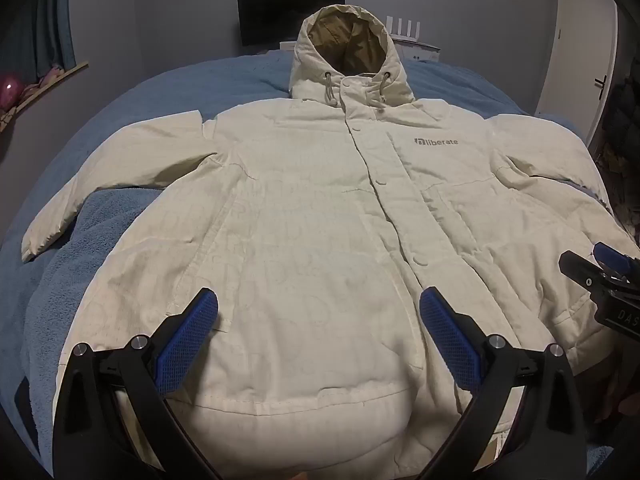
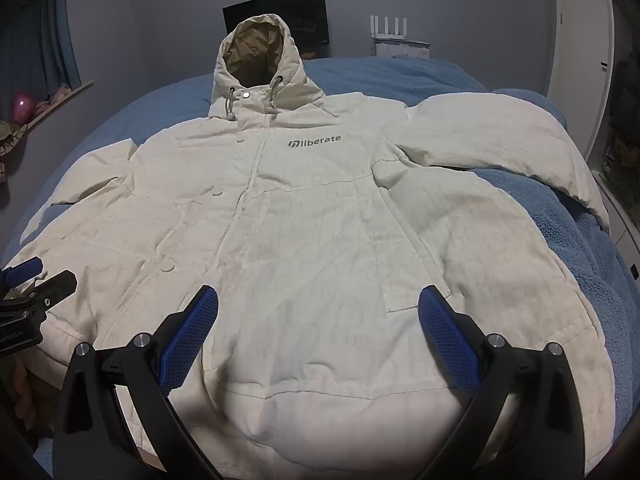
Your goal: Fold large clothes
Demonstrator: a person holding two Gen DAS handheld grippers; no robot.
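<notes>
A cream hooded jacket [image 1: 312, 208] [image 2: 320, 220] lies spread flat, front up and buttoned, on a blue blanket, hood at the far end and both sleeves stretched sideways. It carries a grey "liberate" logo [image 2: 315, 142] on the chest. My left gripper [image 1: 319, 310] hovers open above the lower left half of the jacket, nothing between its blue pads. My right gripper [image 2: 318, 308] hovers open above the lower right half, also with nothing in it. Each gripper shows at the edge of the other's view: the right gripper [image 1: 604, 276], the left gripper [image 2: 28, 280].
The blue blanket [image 1: 100, 232] [image 2: 568, 216] covers a bed that fills the room's middle. A dark monitor [image 1: 290, 12], a white router [image 2: 390, 26] on boxes and a white door [image 1: 580, 40] stand behind. A shelf with a pink ball [image 1: 8, 90] is on the left wall.
</notes>
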